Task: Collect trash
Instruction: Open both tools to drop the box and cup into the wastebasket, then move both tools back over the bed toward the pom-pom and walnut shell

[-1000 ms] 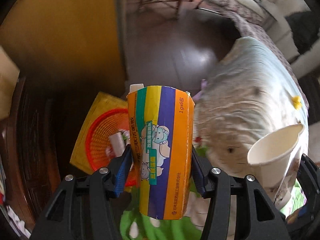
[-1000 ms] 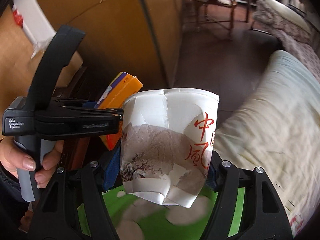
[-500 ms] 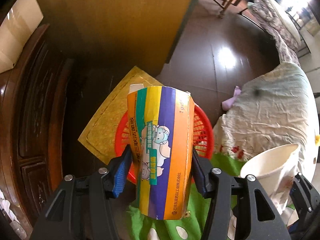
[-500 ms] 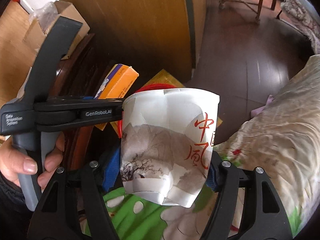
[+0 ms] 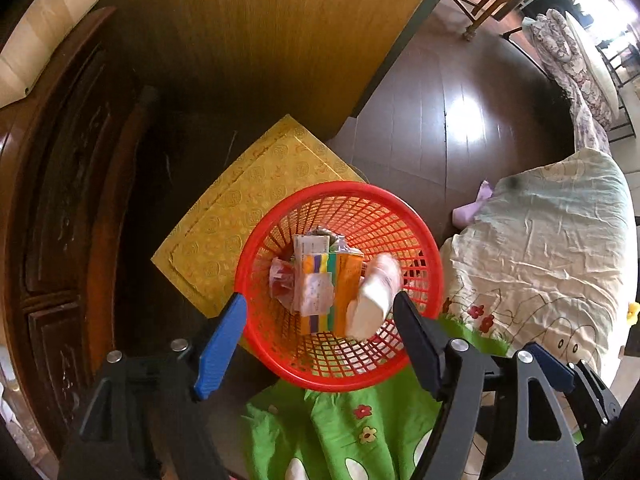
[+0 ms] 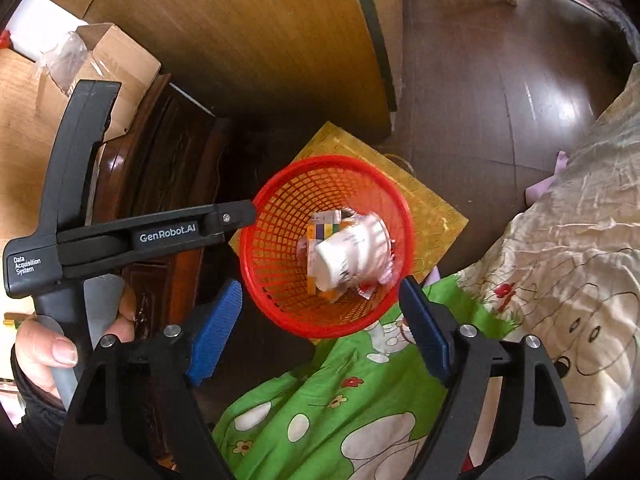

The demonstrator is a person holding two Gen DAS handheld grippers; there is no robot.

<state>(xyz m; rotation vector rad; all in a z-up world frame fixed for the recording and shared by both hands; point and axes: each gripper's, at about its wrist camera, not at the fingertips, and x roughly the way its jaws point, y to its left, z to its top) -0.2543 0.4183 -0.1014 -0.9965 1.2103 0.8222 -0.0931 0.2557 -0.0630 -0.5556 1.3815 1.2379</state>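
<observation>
A red mesh basket (image 5: 340, 187) stands on the floor right under both grippers. Inside it lie the orange, purple and green striped carton (image 5: 344, 296), other wrappers, and a white paper cup (image 5: 374, 300) that looks blurred, on its side. My left gripper (image 5: 320, 296) hangs above the basket, its jaws opening with nothing between them. In the right wrist view the same basket (image 6: 328, 159) holds the cup (image 6: 352, 252) on top of the carton (image 6: 322, 232). My right gripper (image 6: 320, 284) is also opening and holds nothing. A hand (image 6: 52, 348) holds the left gripper's grey handle.
The basket sits on a flat yellow patterned box (image 5: 240, 208). A dark wooden cabinet (image 5: 60, 200) is on the left and a wood panel behind. A bed with a cream quilt (image 5: 552, 248) and a green flowered cover (image 5: 340, 432) is on the right. A cardboard box (image 6: 112, 60) stands on the cabinet.
Both grippers came down over the basket and opened. The striped carton left the left jaws and the paper cup left the right jaws; both now lie in the basket.
</observation>
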